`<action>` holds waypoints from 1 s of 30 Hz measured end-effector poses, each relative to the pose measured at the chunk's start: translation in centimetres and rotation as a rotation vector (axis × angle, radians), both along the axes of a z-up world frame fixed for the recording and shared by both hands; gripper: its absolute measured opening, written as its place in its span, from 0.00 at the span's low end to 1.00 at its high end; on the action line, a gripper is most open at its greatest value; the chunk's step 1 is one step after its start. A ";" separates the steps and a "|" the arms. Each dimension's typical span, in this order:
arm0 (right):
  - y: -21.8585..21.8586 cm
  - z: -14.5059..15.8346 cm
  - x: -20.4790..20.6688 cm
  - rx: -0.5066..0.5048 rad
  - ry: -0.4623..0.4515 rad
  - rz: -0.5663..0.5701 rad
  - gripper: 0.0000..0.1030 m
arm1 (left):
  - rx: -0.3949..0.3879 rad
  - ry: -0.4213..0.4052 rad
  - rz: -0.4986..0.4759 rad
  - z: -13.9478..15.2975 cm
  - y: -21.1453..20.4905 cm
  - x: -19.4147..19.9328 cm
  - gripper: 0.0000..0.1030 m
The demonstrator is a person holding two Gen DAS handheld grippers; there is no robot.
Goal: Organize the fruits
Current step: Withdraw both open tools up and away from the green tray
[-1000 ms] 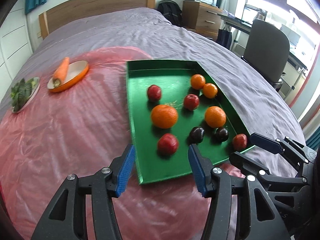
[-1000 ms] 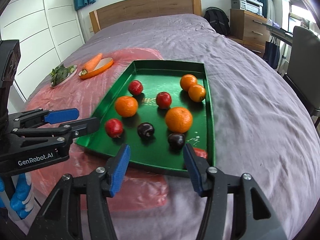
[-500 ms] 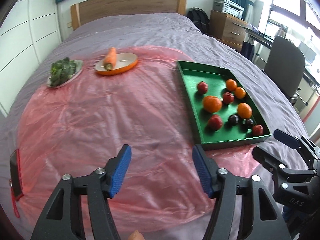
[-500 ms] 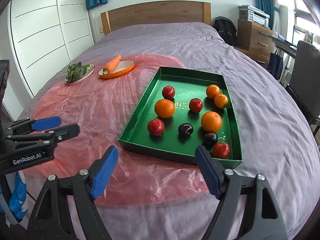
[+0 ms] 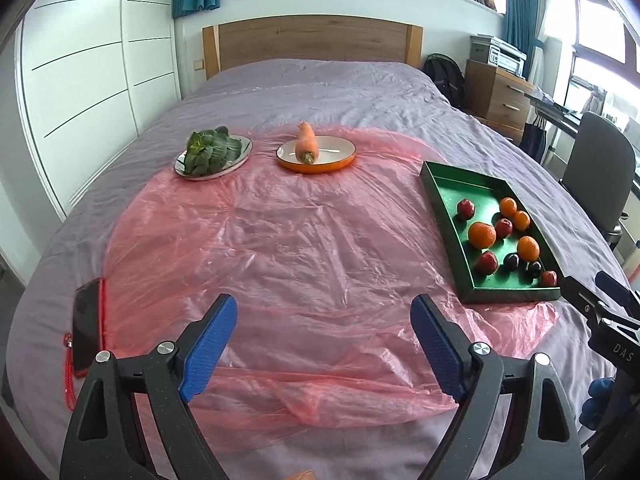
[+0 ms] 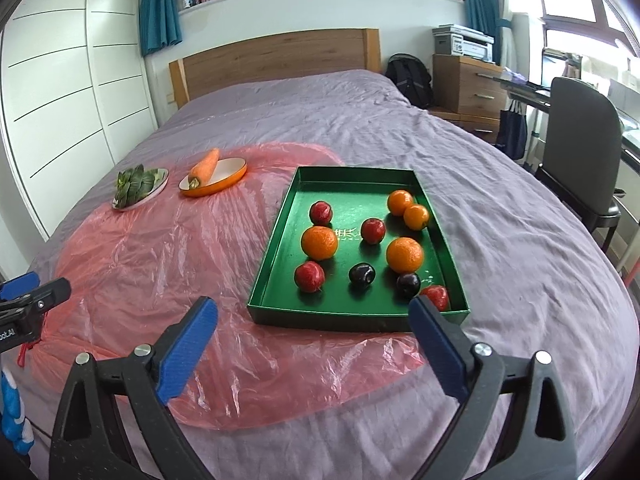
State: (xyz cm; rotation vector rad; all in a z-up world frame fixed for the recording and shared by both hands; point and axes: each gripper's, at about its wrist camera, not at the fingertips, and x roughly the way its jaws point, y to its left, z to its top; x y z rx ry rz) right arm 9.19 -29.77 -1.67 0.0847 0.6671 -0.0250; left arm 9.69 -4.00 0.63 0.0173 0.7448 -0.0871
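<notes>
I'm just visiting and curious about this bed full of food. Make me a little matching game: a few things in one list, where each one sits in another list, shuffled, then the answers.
Things:
1. carrot
2. leafy greens
3. oranges
4. phone

Places:
A. in the green tray
B. on the bare bedcover, beside the pink plastic sheet
C. on the orange dish
D. on the pale plate

Pairs: 1-C, 2-D, 3-A, 4-B
</notes>
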 end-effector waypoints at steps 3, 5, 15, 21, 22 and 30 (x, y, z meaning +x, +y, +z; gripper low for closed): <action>0.3 0.2 -0.7 0.006 -0.005 0.007 1.00 | 0.002 -0.007 0.003 0.3 0.4 -0.8 0.83; 0.7 0.3 -1.4 -0.011 -0.014 0.008 1.00 | -0.002 -0.012 0.008 0.5 0.7 -1.3 0.83; 1.4 1.6 -3.5 -0.036 -0.041 0.008 1.00 | -0.032 -0.037 0.026 1.9 1.8 -3.2 0.83; 1.6 1.9 -4.4 -0.041 -0.040 0.006 1.00 | -0.047 -0.054 0.037 2.6 2.5 -4.0 0.83; 1.6 1.9 -4.5 -0.043 -0.040 0.007 1.00 | -0.048 -0.059 0.039 2.8 2.5 -4.1 0.83; 1.6 1.9 -5.0 -0.048 -0.033 0.001 1.00 | -0.048 -0.076 0.044 3.2 3.0 -4.7 0.83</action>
